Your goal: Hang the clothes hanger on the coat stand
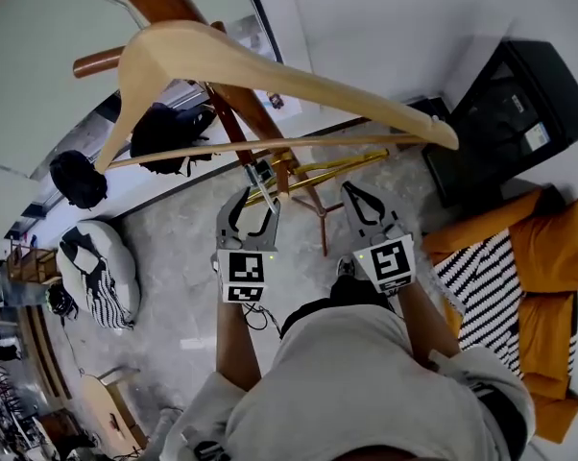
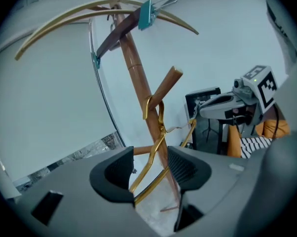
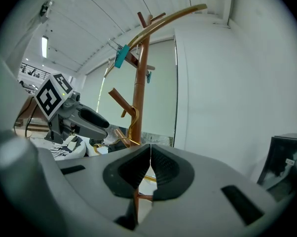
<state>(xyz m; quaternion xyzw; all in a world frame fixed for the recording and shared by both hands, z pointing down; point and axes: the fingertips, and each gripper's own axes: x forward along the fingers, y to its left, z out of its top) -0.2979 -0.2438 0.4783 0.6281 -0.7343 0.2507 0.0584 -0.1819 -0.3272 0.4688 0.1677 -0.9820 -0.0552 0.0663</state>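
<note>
A gold metal hanger (image 1: 318, 169) hangs by its hook on a lower peg of the brown wooden coat stand (image 1: 241, 94). In the left gripper view the gold hanger (image 2: 158, 132) runs down between the jaws of my left gripper (image 2: 151, 167), which stand apart and do not press on it. My left gripper (image 1: 253, 200) is open just below the peg. To its right, my right gripper (image 1: 356, 198) is shut with nothing in it; its pads (image 3: 149, 164) meet in front of the stand (image 3: 140, 83). A large pale wooden hanger (image 1: 270, 65) hangs from the stand's top.
Dark hats or bags (image 1: 164, 133) hang on the stand's left pegs. A teal clip (image 2: 146, 14) sits on an upper peg. A black screen (image 1: 510, 113) stands at right above orange cushions (image 1: 548, 286) and a striped cloth (image 1: 481, 267). A white beanbag (image 1: 97, 267) lies left.
</note>
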